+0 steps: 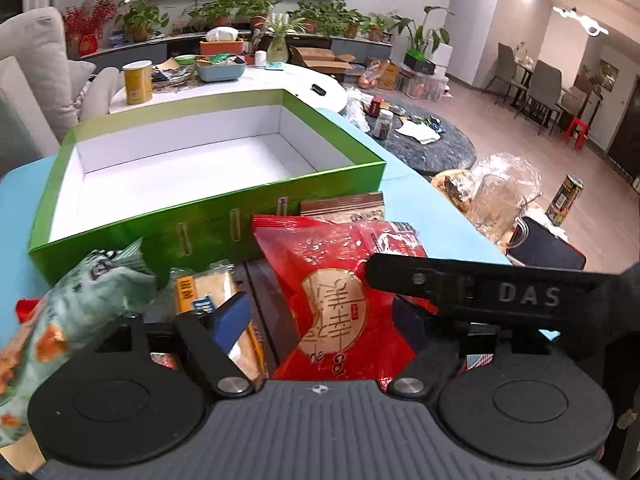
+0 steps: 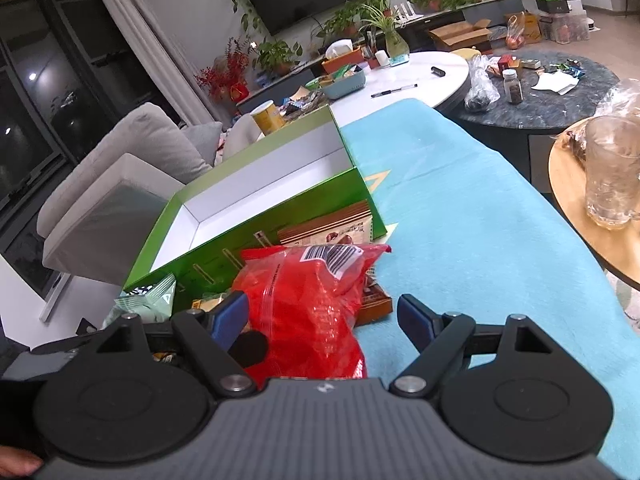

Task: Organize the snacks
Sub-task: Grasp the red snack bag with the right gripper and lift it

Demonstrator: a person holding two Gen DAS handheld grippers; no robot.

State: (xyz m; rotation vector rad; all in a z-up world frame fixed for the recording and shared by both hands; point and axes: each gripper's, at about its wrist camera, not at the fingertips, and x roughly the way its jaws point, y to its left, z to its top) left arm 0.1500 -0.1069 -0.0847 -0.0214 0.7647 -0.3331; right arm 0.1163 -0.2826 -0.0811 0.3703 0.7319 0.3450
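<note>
Snacks lie heaped low in the frame before the empty green box, and both the left gripper and right gripper straddle the red bag with fingers spread wide, gripping nothing, so closing on it seems next.

A yellow can stands beyond the blue cloth, near potted plants

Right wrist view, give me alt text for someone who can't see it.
The open right gripper straddles a red snack bag lying on a light blue cloth, in front of an empty green box with a white inside. A pale green snack bag lies to the left, and a cluttered living room fills the background.
</note>
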